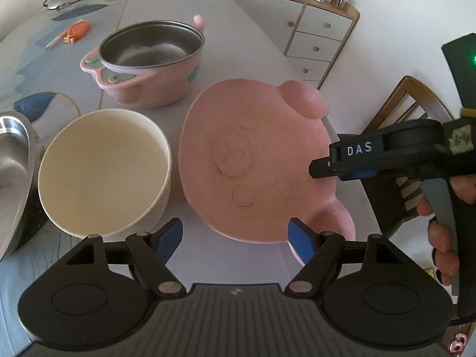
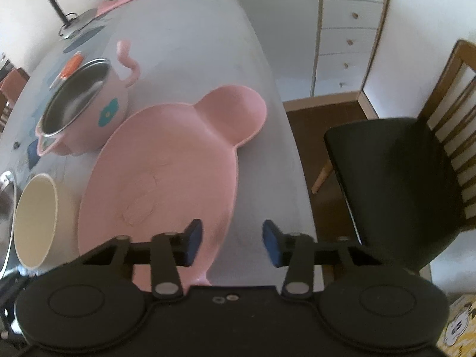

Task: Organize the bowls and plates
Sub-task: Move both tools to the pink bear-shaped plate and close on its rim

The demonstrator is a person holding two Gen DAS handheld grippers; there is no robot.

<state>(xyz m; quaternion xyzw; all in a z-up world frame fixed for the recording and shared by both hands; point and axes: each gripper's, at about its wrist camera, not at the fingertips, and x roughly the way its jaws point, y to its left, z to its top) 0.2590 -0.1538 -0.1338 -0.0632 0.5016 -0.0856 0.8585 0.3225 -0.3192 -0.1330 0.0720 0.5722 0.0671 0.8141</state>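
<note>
Grey table (image 1: 238,29) carries a pink plate (image 1: 255,160), with cream bowl (image 1: 104,172) just beside it and steel-lined pot (image 1: 148,62) behind; left gripper (image 1: 235,235) stands wide, right gripper (image 2: 233,242) straddles its rim unclamped.

We see a pale grey table (image 1: 261,38) carrying the dishes. On it, the pink bear-shaped plate (image 1: 261,166) is our landmark. Just left of it sits the cream bowl (image 1: 104,172), behind it the pink steel-lined pot (image 1: 151,62), and farther behind-left an orange tool (image 1: 78,29).
</note>
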